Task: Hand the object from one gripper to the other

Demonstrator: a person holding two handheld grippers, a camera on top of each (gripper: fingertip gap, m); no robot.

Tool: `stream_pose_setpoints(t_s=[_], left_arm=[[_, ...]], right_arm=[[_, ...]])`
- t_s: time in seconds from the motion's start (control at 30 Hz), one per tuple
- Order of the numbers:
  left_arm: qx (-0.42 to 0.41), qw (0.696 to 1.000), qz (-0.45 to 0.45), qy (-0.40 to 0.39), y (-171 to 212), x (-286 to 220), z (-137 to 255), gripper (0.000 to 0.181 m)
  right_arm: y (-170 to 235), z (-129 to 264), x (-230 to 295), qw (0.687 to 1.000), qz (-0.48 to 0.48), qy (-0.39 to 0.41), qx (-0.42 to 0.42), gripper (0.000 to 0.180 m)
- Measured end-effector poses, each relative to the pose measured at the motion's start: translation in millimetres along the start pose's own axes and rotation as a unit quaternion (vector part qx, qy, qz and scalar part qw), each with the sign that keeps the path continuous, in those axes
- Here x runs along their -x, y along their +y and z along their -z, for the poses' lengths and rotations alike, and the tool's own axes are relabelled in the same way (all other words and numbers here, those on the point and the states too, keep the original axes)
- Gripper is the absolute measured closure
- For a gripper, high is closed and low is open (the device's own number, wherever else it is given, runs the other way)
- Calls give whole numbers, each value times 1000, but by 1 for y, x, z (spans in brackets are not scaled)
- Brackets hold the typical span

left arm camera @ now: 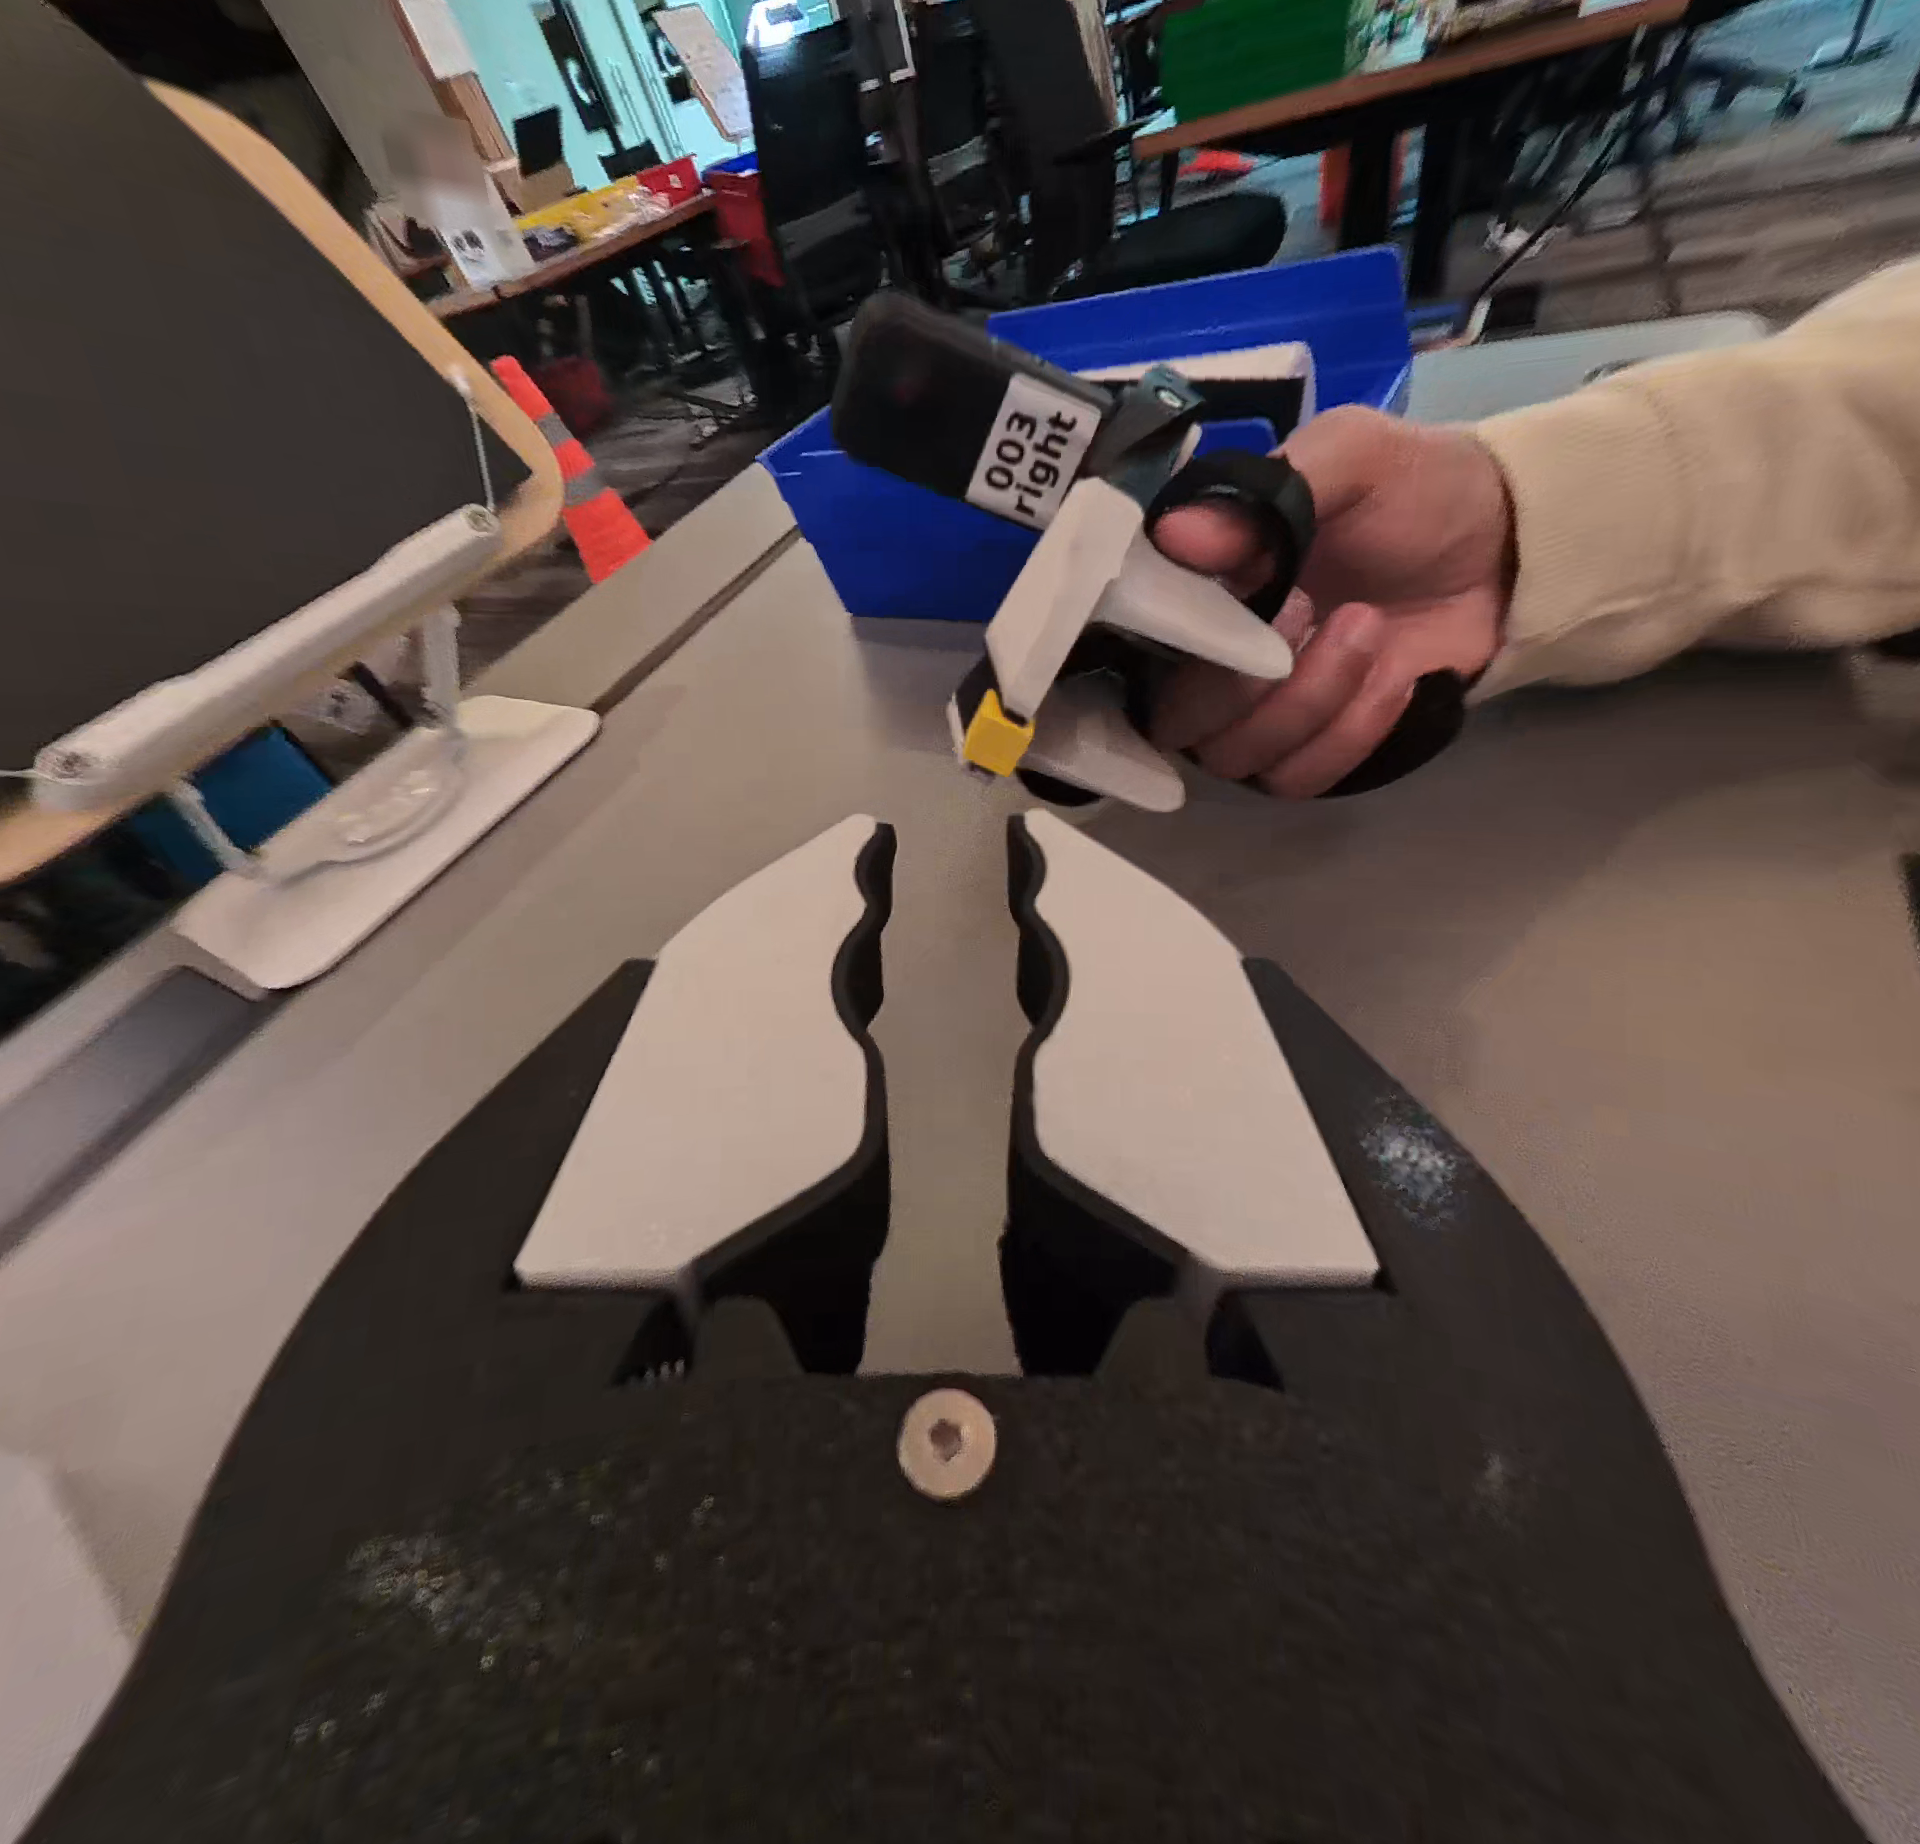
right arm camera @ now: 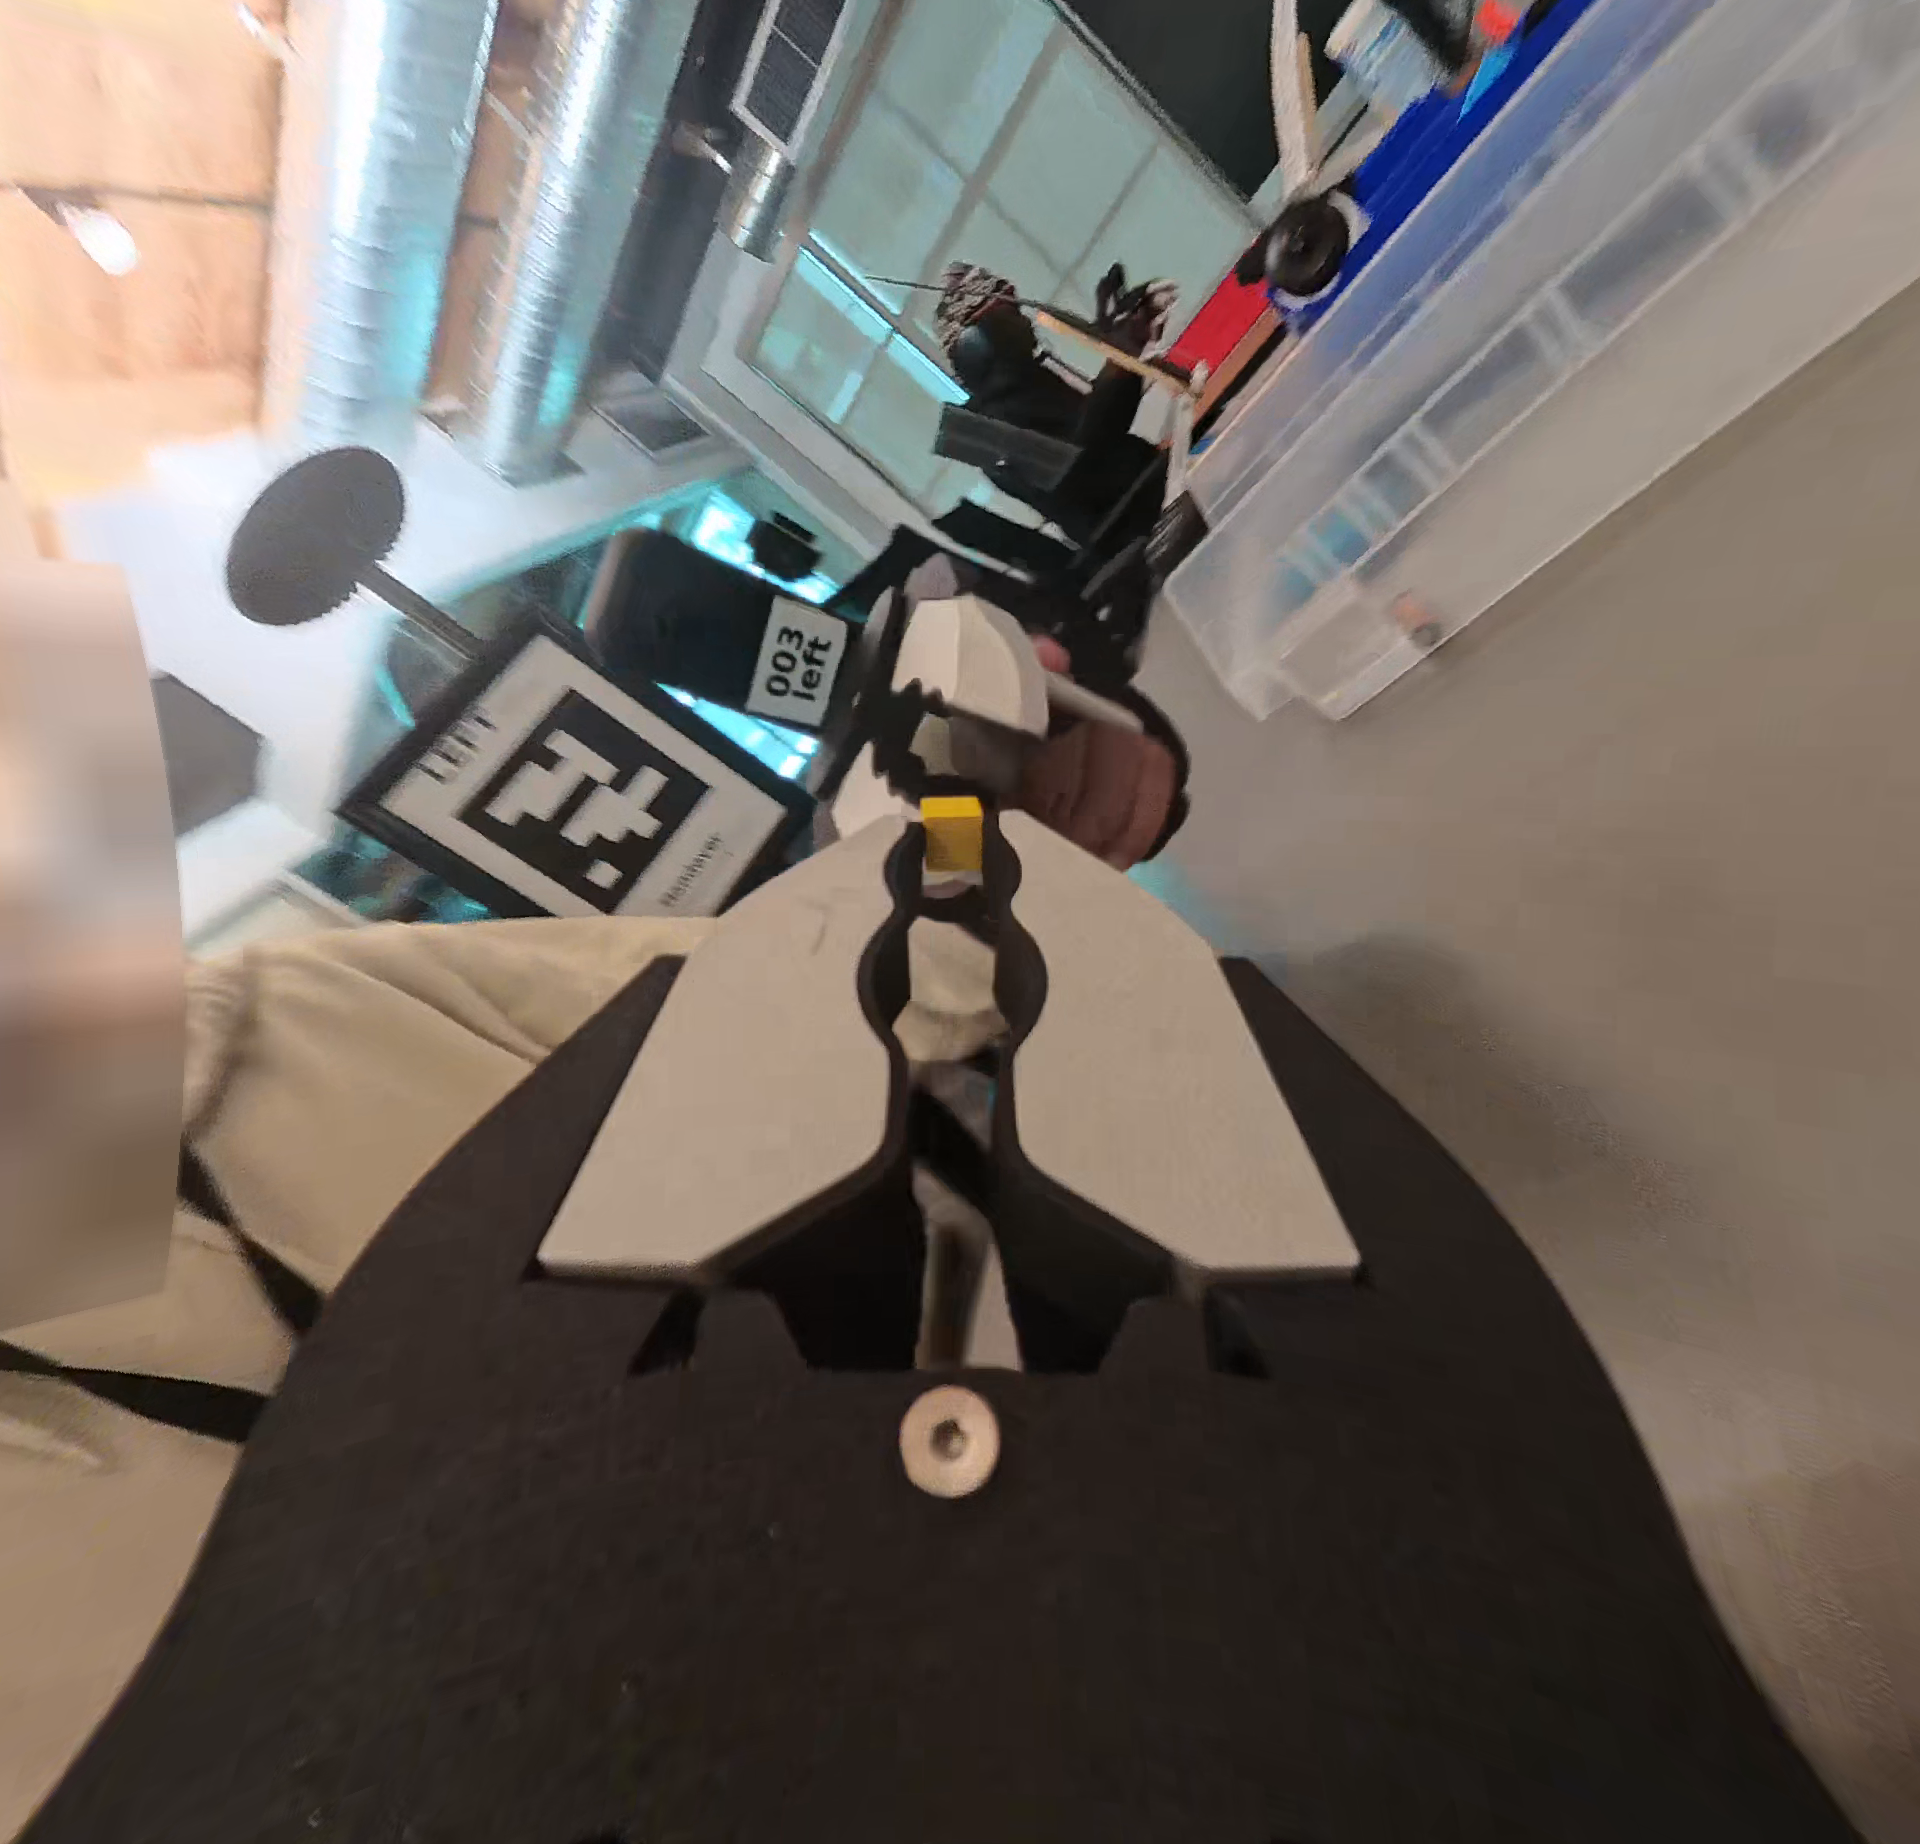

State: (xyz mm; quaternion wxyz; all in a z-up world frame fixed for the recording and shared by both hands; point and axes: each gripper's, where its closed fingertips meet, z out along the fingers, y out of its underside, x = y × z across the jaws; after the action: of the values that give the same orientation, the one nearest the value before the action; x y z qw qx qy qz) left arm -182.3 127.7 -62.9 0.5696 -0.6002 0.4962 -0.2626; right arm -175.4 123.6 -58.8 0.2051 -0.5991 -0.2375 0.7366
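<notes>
Yellow block [right arm camera: 952,834] pinched at the right gripper [right arm camera: 952,859] tips.
The left gripper [left arm camera: 951,849] hangs parted and empty just before it, above the grey table [left arm camera: 1455,963].

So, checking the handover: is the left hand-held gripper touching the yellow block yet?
Apart. Left wrist view shows bare table between the open left hand-held gripper and the yellow block.

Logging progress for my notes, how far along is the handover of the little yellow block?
Done: the right gripper has the small yellow block pinched at its fingertips, lifted off the grey table. In hand: it is held just ahead of the left gripper, whose jaws are open and empty. Left: close the left gripper on the block, then release with the right.
</notes>
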Motion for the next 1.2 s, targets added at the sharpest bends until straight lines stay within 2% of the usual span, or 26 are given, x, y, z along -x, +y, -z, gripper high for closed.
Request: stream_pose_setpoints(t_s=[0.1, 0.2, 0.53, 0.63, 0.87, 0.93, 1.07, 1.2], left_arm=[[29, 998, -51, -12, 5, -2, 2, 169], [41, 997, -72, -8, 7, -6, 1, 167], [43, 996, -78, 0, 6, -14, -5, 162], [49, 995, -82, -10, 7, -11, -5, 170], [59, 996, -70, -1, 11, -11, -6, 171], [62, 996, -71, -3, 11, -11, -6, 171], [49, 998, -45, -9, 7, -4, -2, 171], [15, 996, 85, 18, 2, 8, 3, 171]], right_arm=[[5, -5, -4, 996, -85, -26, -2, 169], [8, -9, -2, 990, -132, -55, -1, 169], [10, -12, -7, 984, -163, -74, -10, 170], [12, -13, -7, 982, -170, -80, -10, 170], [13, -13, -9, 983, -165, -79, -9, 169], [13, -12, -11, 986, -151, -70, -7, 167], [1, -2, -20, 998, -52, -10, -31, 146], [-17, 14, -24, 987, 131, 87, -41, 137]])
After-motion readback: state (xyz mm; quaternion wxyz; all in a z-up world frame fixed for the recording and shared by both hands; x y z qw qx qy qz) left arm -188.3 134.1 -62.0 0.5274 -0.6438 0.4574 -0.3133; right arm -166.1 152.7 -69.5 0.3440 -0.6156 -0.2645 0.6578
